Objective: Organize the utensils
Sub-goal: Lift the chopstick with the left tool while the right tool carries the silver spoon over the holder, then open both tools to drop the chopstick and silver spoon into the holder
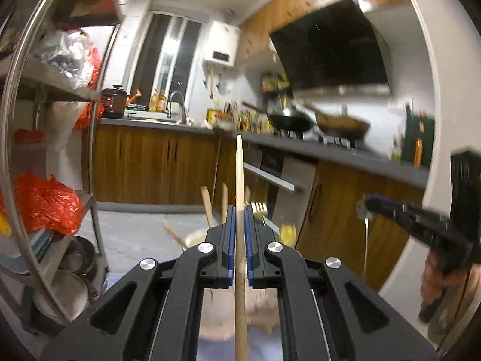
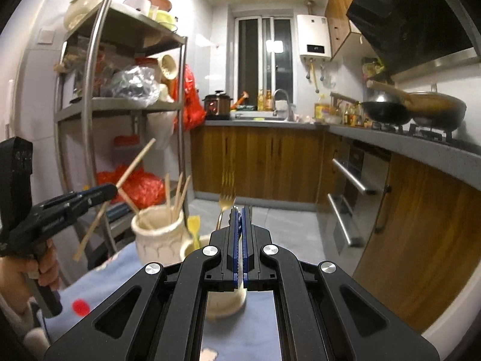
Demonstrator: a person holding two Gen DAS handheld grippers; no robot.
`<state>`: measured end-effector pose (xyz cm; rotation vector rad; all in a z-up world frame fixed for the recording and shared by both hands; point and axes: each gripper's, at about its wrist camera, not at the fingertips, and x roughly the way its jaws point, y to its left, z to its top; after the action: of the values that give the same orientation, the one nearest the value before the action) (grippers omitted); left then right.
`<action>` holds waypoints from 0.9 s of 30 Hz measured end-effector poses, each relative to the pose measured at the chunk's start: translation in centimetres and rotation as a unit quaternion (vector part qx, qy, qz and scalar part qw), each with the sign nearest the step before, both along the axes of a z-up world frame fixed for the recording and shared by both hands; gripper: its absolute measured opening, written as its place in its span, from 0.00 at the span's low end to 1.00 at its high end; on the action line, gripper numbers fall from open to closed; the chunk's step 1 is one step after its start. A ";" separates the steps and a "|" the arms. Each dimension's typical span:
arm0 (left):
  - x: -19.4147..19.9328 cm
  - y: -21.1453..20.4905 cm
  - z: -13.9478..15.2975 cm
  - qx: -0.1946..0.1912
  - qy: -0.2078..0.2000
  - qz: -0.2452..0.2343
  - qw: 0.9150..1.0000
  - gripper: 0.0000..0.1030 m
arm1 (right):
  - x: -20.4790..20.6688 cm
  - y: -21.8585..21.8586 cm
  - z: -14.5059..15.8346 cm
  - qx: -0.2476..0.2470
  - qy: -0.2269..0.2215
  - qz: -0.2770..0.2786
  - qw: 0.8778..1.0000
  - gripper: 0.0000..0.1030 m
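My left gripper (image 1: 239, 210) is shut on a long wooden chopstick (image 1: 239, 174) that points up and away from it. The right wrist view shows the left gripper (image 2: 112, 191) with that chopstick (image 2: 135, 165) held aslant above a white ceramic holder (image 2: 157, 234). Several chopsticks stand in the holder. Beside it, a smaller cream cup (image 2: 224, 300) holds a gold fork (image 2: 227, 192) and a yellow utensil (image 2: 194, 225). My right gripper (image 2: 240, 210) is shut on a thin metal utensil (image 1: 366, 240) that hangs below it. Which kind of utensil it is I cannot tell.
The cups stand on a light blue cloth (image 2: 120, 285). A metal shelf rack (image 2: 90, 105) full of bags and bowls rises at the left. A grey counter (image 2: 421, 147) carries a stove with two woks. Wooden cabinets and a tiled floor lie beyond.
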<state>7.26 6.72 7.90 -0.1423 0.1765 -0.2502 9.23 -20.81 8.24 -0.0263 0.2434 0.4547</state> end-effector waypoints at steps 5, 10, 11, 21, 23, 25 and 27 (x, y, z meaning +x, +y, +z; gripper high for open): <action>3.2 1.1 0.9 -0.042 -0.018 0.001 0.999 0.05 | 2.2 0.7 1.3 0.016 -0.024 -0.034 0.999 0.03; 6.2 0.8 0.8 -0.070 -0.026 0.001 0.997 0.05 | 3.9 2.0 2.0 0.012 -0.055 -0.073 0.996 0.03; 6.8 0.8 0.7 -0.076 -0.025 0.003 0.997 0.05 | 4.2 2.2 2.0 0.012 -0.058 -0.079 0.995 0.02; 8.7 -1.5 -1.4 -0.027 -0.059 0.037 0.997 0.05 | 5.7 3.8 0.3 -0.016 -0.106 -0.128 0.986 0.03; 8.4 -2.0 -1.8 -0.013 -0.069 0.038 0.997 0.05 | 6.0 4.1 0.0 -0.019 -0.108 -0.128 0.986 0.03; 8.3 -2.5 -2.0 -0.001 -0.078 0.040 0.996 0.05 | 6.1 4.3 -0.5 -0.024 -0.108 -0.126 0.986 0.03; 8.1 -3.1 -2.3 0.020 -0.088 0.043 0.995 0.05 | 6.0 4.5 -1.0 -0.033 -0.114 -0.128 0.985 0.02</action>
<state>15.33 3.63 5.56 -0.0873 0.0002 -0.1725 15.27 -16.28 7.20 -0.1103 0.0344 0.1856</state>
